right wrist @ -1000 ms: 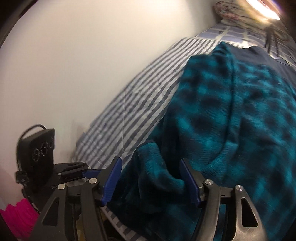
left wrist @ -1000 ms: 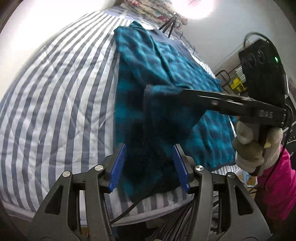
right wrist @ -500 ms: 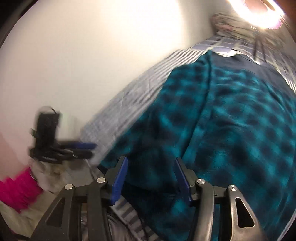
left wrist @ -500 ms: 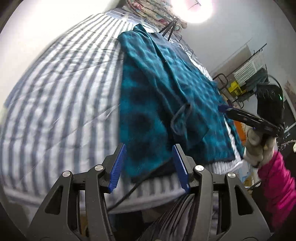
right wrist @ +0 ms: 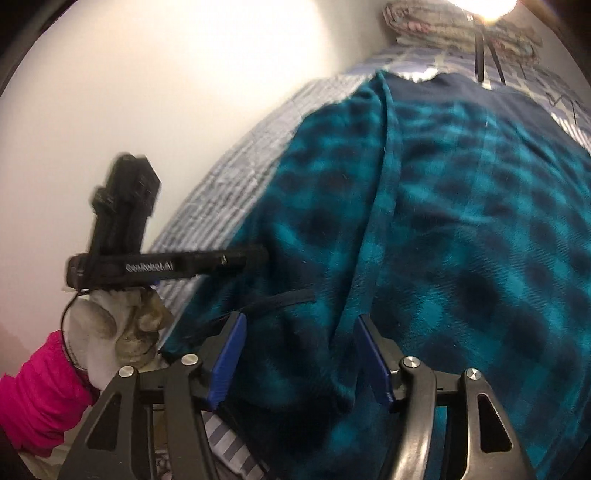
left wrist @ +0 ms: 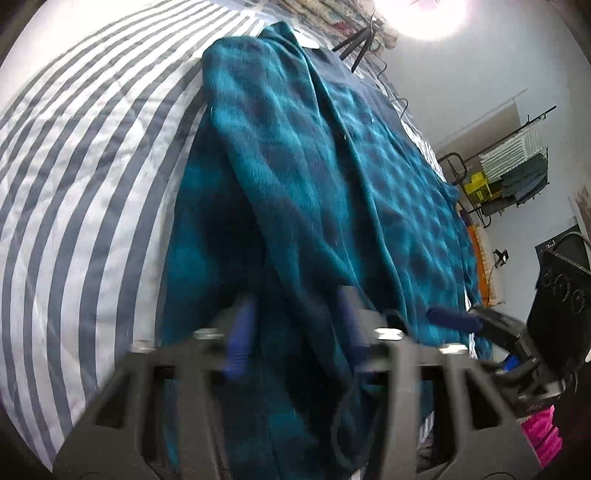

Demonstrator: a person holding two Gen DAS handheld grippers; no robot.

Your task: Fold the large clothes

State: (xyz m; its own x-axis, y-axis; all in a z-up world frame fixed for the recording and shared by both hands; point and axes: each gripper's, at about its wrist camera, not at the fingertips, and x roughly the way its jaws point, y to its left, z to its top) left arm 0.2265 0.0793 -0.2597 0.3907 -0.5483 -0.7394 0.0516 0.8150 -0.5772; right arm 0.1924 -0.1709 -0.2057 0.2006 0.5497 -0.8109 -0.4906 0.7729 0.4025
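A teal and dark checked fleece garment lies spread along the striped bed. My left gripper hangs low over its near part, blurred. Its jaws are closing with a raised fold of the cloth between them, and the pads still stand apart. From the right wrist view the left gripper reaches the garment's left edge, held by a gloved hand. My right gripper is open over the near hem, pads clear of the cloth. Its blue tip shows as the right gripper.
Black hangers and a floral bundle lie at the far end of the bed. A wall runs along the bed's left side. A metal rack with stored items stands off to the right. A pink sleeve is at lower left.
My right gripper let go of the sleeve end and drew back toward the near hem. My left gripper moved forward over the garment, and cloth now sits between its jaws.
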